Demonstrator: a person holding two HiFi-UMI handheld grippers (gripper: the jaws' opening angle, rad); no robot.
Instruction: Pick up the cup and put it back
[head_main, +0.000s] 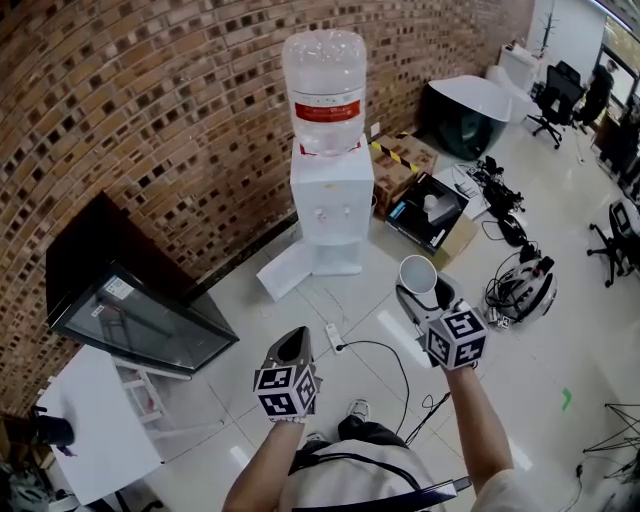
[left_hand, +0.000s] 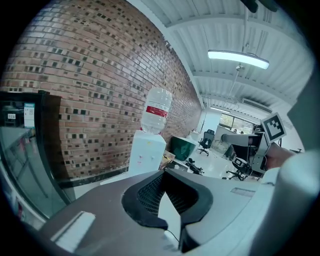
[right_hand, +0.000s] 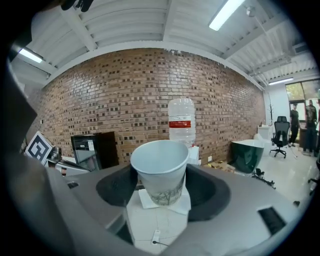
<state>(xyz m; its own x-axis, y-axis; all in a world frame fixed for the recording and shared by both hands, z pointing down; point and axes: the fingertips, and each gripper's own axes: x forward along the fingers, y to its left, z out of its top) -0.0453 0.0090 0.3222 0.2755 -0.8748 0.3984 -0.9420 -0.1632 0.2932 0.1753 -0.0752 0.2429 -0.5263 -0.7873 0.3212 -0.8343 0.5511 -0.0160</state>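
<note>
Standing against the brick wall, a water dispenser (head_main: 331, 205) faces the person. The left tool (head_main: 292, 346) is closed and empty above the floor. The right tool (head_main: 425, 295) grips a white paper cup (head_main: 417, 273), upright in the air, near the dispenser.

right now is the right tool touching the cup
Touching. The right gripper view shows the cup upright between the right tool's jaws, lifted clear of the floor, both jaws pressed against its sides.
</note>
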